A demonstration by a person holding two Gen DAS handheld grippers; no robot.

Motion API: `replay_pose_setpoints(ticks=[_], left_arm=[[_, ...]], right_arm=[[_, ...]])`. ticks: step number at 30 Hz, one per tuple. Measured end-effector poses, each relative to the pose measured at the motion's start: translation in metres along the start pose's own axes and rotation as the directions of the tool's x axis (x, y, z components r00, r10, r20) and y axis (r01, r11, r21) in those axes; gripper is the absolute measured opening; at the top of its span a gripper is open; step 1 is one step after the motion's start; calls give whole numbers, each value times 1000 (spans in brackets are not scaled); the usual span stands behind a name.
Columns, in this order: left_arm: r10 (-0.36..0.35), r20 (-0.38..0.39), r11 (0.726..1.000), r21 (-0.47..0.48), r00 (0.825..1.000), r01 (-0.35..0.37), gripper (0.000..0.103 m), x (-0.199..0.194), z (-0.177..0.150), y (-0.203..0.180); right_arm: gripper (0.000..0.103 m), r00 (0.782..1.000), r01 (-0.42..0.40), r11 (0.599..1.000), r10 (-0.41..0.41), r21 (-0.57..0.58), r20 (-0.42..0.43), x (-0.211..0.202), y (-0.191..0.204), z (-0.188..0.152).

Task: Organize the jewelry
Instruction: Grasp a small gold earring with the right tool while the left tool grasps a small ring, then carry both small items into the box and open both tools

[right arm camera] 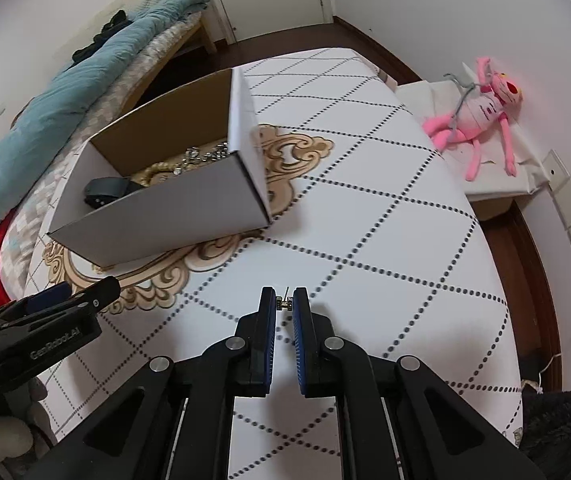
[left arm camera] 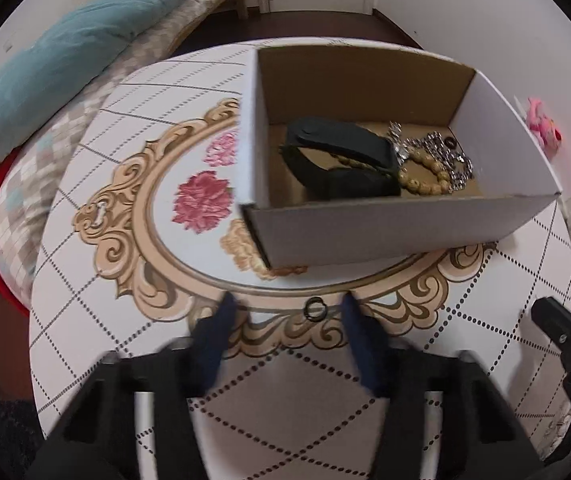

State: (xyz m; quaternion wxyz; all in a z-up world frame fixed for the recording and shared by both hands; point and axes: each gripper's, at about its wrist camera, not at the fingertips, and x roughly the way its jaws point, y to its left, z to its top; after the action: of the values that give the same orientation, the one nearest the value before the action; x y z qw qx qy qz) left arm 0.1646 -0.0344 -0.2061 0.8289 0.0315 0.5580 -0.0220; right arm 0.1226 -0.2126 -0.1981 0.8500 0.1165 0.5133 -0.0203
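A round table (left arm camera: 85, 280) with a white, dotted-diamond cloth and a gold scroll medallion carries an open cardboard box (left arm camera: 385, 228), which sits on the medallion's far side. Just in front of the box, a small dark ring (left arm camera: 314, 309) lies on the gold border.

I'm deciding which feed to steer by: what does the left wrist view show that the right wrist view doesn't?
Left wrist only: a small black ring on the table between the open left gripper, and the box floor with black strap and bead bracelet.
Right wrist only: the right gripper shut on a tiny earring stud, and the whole pink plush toy.
Both: the cardboard box on the patterned table.
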Motion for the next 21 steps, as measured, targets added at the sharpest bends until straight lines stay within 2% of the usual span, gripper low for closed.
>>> replay_pose_setpoints(ticks=[1,4,11,15,19,21], left_arm=[[-12,11,1000,1,1000,12,24,-1,-1,0],[-18,12,1000,25,1000,18,10,-2,-1,-5],[-39,13,999,26,999,38,10,-10,-6,-5],[-104,48,994,30,993,103,10,-46,-4,-3],[-178,90,984,32,980,176,10,-78,25,1],[-209,95,978,17,973,208,10,-86,53,6]], right_arm=[[9,1000,1,1000,-1,0,1,0,0,0],[9,1000,1,1000,-1,-1,8,-2,-1,1],[9,999,-15,1000,15,-3,31,-12,2,6],[9,997,-52,999,52,-2,51,-29,6,13],[9,990,-120,993,121,-17,79,-50,15,33],[9,984,-158,987,160,-33,82,-56,23,51]])
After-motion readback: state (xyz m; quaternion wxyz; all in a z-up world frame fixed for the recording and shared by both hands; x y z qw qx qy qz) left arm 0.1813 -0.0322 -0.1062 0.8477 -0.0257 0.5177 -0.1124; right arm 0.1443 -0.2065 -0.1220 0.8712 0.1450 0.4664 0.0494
